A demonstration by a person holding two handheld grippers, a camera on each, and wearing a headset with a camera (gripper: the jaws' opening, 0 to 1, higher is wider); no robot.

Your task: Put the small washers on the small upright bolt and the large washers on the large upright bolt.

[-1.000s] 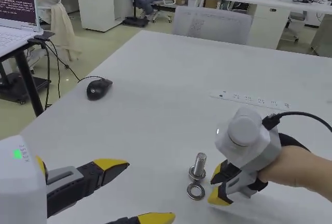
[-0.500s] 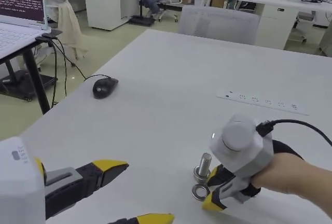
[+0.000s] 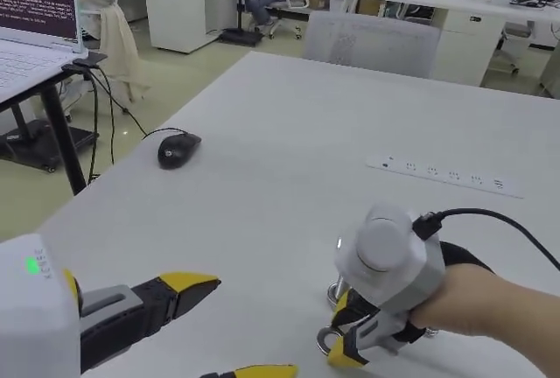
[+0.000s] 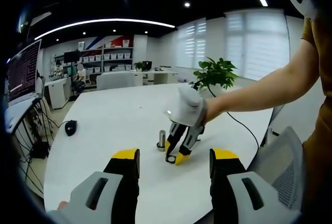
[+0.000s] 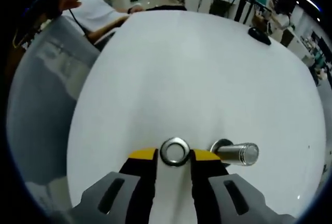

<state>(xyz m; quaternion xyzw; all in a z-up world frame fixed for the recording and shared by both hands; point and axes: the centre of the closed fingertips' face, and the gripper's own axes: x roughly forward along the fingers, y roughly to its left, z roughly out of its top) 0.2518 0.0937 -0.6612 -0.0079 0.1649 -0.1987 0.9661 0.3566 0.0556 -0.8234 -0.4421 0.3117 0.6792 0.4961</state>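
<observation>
A steel washer [image 5: 174, 142] lies flat between the yellow tips of my right gripper [image 5: 174, 156], which touch it on both sides. Just beside it stands an upright bolt [image 5: 236, 153] with a ring around its base. In the head view my right gripper [image 3: 337, 332] points down at the table with the washer [image 3: 325, 338] at its tips, and the bolt [image 3: 335, 290] is mostly hidden behind it. My left gripper [image 3: 238, 325] hovers open at the lower left, nothing between its fingers. From the left gripper [image 4: 175, 154] view, the bolt [image 4: 161, 140] and the washer [image 4: 170, 158] sit ahead.
A black mouse [image 3: 178, 148] with its cable lies at the table's left edge. A white power strip [image 3: 444, 174] lies across the far right. A grey chair [image 3: 367, 41] stands behind the table, and a laptop [image 3: 31, 10] sits on a stand to the left.
My right gripper has moved down and left from beside the bolt, and its jaws now flank the washer that lay free on the table. The left gripper stays put.
</observation>
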